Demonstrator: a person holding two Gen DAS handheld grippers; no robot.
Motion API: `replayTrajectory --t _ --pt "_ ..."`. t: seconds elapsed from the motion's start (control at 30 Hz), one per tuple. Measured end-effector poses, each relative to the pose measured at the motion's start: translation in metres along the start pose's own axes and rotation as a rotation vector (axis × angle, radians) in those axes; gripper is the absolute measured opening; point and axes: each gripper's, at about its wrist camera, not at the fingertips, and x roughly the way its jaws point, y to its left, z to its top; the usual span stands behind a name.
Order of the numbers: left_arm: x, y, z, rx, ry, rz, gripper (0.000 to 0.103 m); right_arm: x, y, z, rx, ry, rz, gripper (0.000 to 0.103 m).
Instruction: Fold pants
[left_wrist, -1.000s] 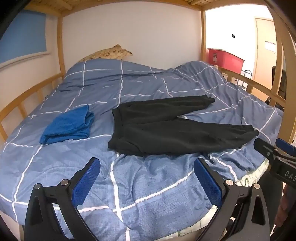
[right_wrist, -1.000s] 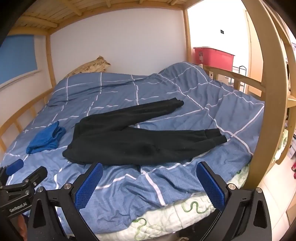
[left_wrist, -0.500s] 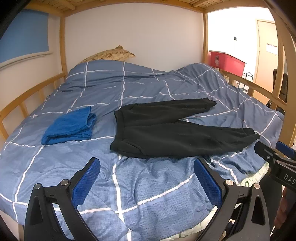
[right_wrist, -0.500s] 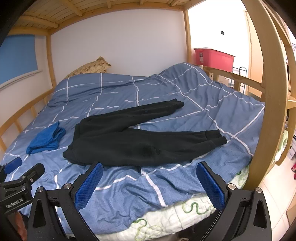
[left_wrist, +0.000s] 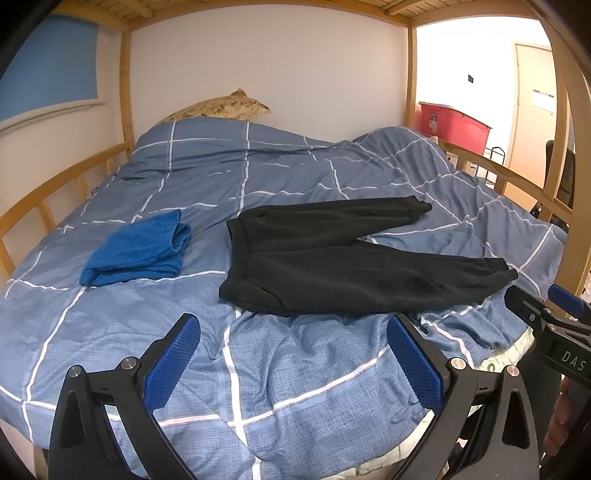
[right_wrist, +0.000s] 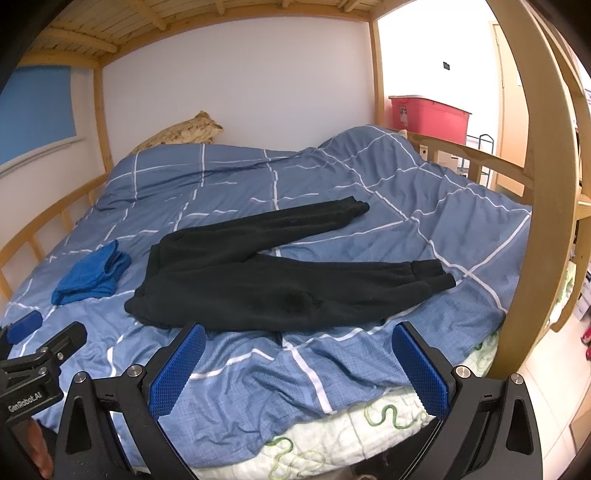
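On blue duvet (left_wrist: 295, 369), black pants (left_wrist: 332, 258) flat, near front edge, jaws spread wide.

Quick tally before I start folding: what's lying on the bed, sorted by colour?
Black: 1, the black fleece pants, spread flat with legs apart
Blue: 1, the folded blue towel beside the waistband
Tan: 1, the tan patterned pillow at the headboard
Total: 3

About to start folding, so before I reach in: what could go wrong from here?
1. The black pants lie on a loose, wrinkled duvet; a tool closing on a cuff may well pinch the duvet too and drag it.
2. The legs are splayed apart, so the fold could come out crooked unless they are aligned first.
3. The wooden bed post stands close by the right tool and may block a wide swing.
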Motion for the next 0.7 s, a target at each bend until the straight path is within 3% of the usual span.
replayTrajectory --t 0.7 --pt "0.0002 -0.0001 0.0023 -0.008 -0.011 -0.005 0.103 0.0041 0.0014 -0.0017 -0.01 -0.003 0.002 0.102"
